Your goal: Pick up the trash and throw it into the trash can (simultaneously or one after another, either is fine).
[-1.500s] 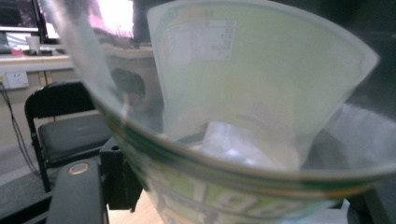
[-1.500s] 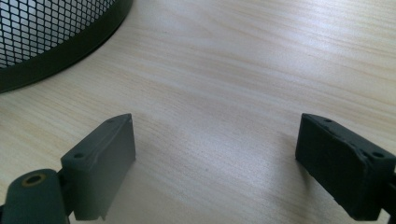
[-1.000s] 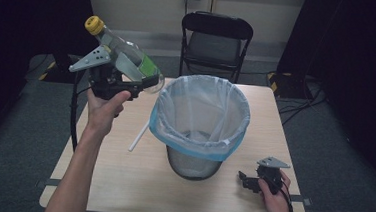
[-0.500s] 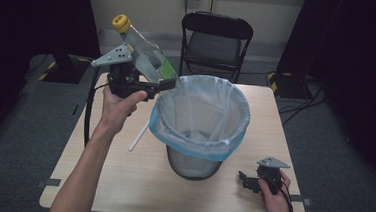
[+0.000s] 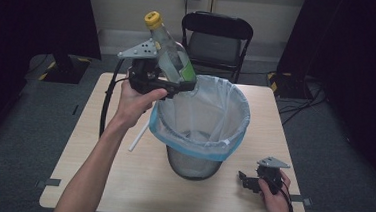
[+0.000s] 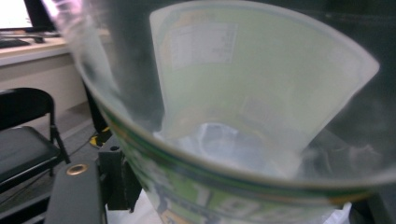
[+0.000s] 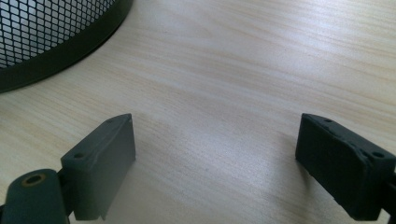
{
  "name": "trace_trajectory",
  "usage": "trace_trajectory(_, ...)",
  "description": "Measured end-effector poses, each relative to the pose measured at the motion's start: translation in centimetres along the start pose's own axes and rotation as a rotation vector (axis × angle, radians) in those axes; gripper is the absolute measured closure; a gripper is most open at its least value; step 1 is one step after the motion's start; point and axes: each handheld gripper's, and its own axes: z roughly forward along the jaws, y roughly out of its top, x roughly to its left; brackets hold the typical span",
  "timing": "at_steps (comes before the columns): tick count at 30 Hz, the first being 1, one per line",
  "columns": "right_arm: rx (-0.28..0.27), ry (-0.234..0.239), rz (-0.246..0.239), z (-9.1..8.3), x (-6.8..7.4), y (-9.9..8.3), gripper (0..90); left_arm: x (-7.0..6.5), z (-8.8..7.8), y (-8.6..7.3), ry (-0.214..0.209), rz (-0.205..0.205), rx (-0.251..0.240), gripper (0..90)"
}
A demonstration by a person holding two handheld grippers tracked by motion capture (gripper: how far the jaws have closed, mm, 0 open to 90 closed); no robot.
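My left gripper (image 5: 179, 88) held the clear plastic bottle (image 5: 172, 52) by its lower body, jaws clamped on it, yellow cap tilted up and away, its base just over the near-left rim of the lined mesh bin (image 5: 202, 119). My right gripper (image 5: 247, 182) rested on the table (image 5: 99, 135) beside the bin, its 2 jaws spread wide on nothing. A white straw (image 5: 137, 137) lay left of the bin.

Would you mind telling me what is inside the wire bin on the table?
A clear bag with a blue edge lines the bin. Through its open mouth the bag looks empty, though its folds hide the very bottom.
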Motion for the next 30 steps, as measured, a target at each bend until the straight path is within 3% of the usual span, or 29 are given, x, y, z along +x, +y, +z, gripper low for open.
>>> trace_trajectory(6,0.0,0.0,-0.001,0.0,0.0,0.0,11.0,-0.5,1.2,0.7,-0.013,-0.002,0.013,22.1)
trace_trajectory(7,0.0,0.0,-0.001,0.0,0.0,0.0,11.0,-0.6,1.2,0.8,-0.03,-0.01,-0.007,25.5)
trace_trajectory(8,0.0,0.0,0.0,0.0,0.0,0.0,11.1,-0.6,1.1,1.1,-0.074,-0.016,-0.039,33.4)
trace_trajectory(10,0.0,0.0,0.0,0.0,0.0,0.0,11.0,-1.2,1.1,1.7,-0.037,0.012,-0.031,32.4)
trace_trajectory(12,0.0,0.0,0.0,0.0,0.0,0.0,11.1,-1.5,0.9,2.1,-0.043,0.023,-0.031,28.4)
trace_trajectory(21,0.001,0.003,-0.005,0.1,0.0,0.1,10.8,0.1,-0.2,0.6,-0.011,-0.034,-0.043,22.2)
trace_trajectory(30,0.001,0.002,-0.006,0.1,0.1,0.1,10.5,0.9,-1.7,0.1,0.035,-0.032,-0.06,21.4)
